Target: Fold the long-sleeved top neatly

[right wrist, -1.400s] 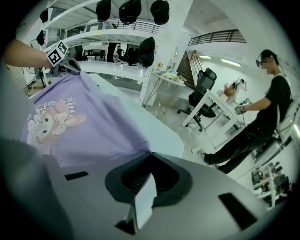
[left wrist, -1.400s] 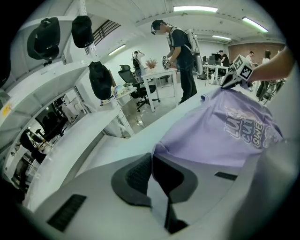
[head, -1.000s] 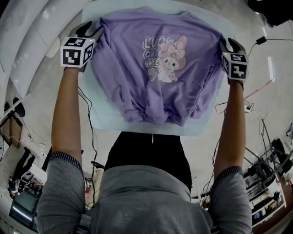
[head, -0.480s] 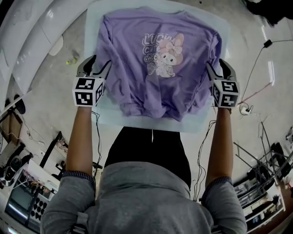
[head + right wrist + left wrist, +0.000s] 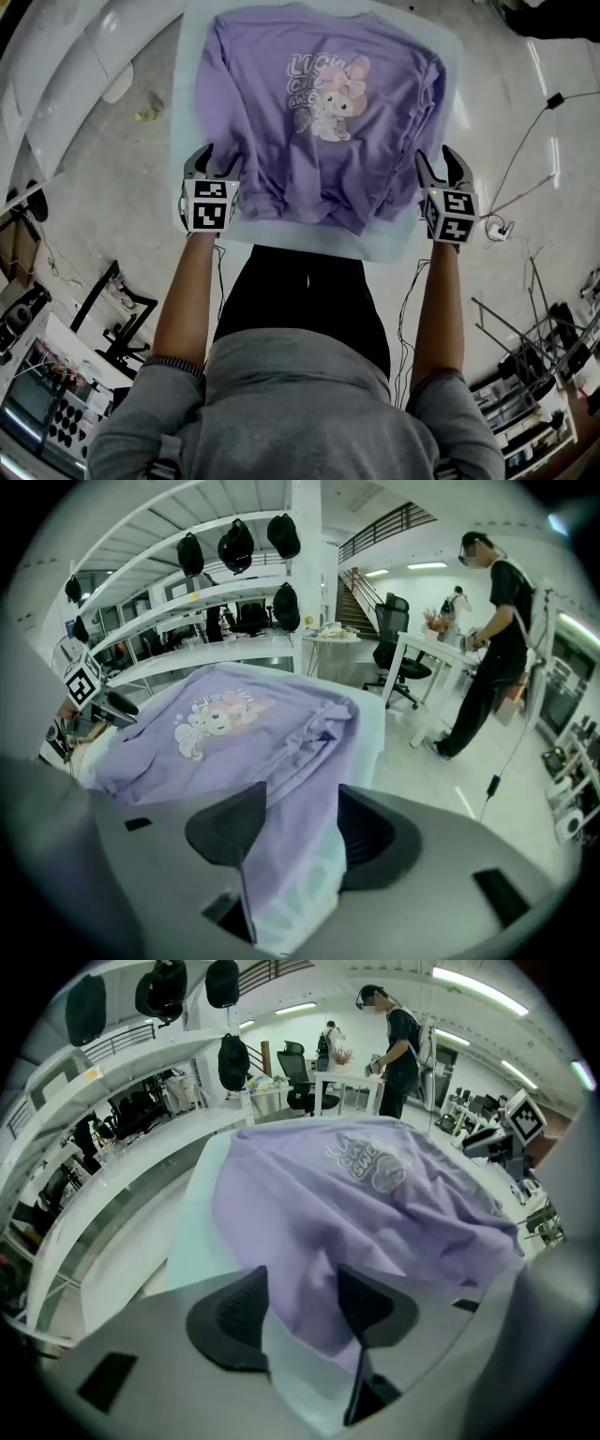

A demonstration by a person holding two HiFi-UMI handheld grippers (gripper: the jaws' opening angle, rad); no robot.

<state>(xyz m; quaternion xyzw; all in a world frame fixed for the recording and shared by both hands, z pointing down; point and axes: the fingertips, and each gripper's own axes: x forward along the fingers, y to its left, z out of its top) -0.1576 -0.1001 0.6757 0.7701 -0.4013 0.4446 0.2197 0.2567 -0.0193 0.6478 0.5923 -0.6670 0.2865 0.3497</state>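
Shelved caps — perhaps helmets — behind purple top, gripper views only

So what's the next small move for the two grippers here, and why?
Probably ease both down and close on the near corners of the top. The left gripper and right gripper hover at its near edge, jaws having just been opening, purple cloth between each pair but unpinched; the top lies spread out, print up.

Left margin: bare desk strip beside purple top, passable.
Right margin: thin bare strip.
Far left: curved white shelves crowding that side.
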